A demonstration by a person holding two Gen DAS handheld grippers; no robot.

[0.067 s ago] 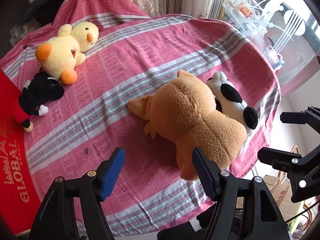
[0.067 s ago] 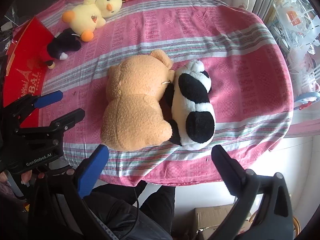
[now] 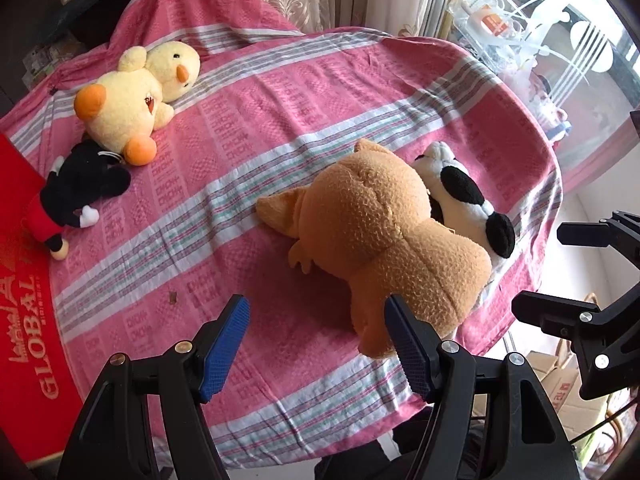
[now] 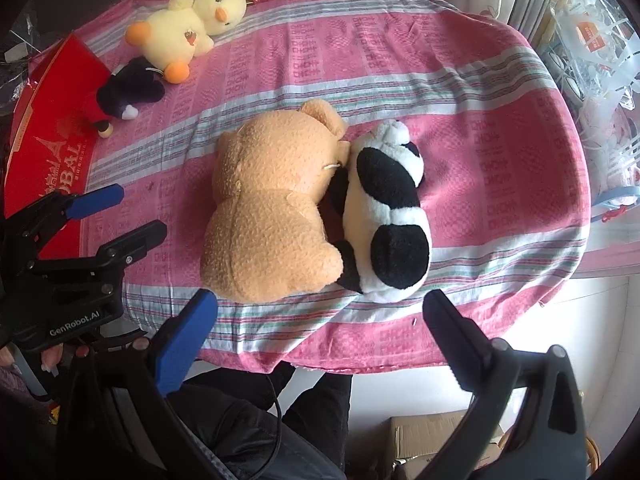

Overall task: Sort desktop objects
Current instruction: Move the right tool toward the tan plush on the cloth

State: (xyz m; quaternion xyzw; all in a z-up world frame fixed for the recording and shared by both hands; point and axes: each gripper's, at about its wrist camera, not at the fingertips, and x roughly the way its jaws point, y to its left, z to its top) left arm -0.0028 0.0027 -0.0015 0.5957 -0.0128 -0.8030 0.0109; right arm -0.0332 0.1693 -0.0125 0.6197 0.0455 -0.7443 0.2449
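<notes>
- The left gripper (image 3: 316,344) hangs over the near edge of the table with its blue-padded jaws spread wide and nothing between them; its right pad sits just in front of the tan bear's lower end.
- The right gripper (image 4: 320,332) hovers just off the near edge, jaws gaping wider, holding nothing.
- Directly ahead of both grippers, the tan bear (image 3: 380,232) lies face down on the pink striped cloth (image 3: 320,92), with the panda (image 4: 388,216) pressed against its right side, touching.
- Farther off and to the left, the yellow duck (image 3: 132,108) lies touching the black-and-red mouse doll (image 3: 76,192), which rests beside the red box (image 3: 24,320).
- The toys lie in two pairs, well apart. This could be a finished sorting, or a layout awaiting one; the pictures show no bin or marked spot that settles which.
</notes>
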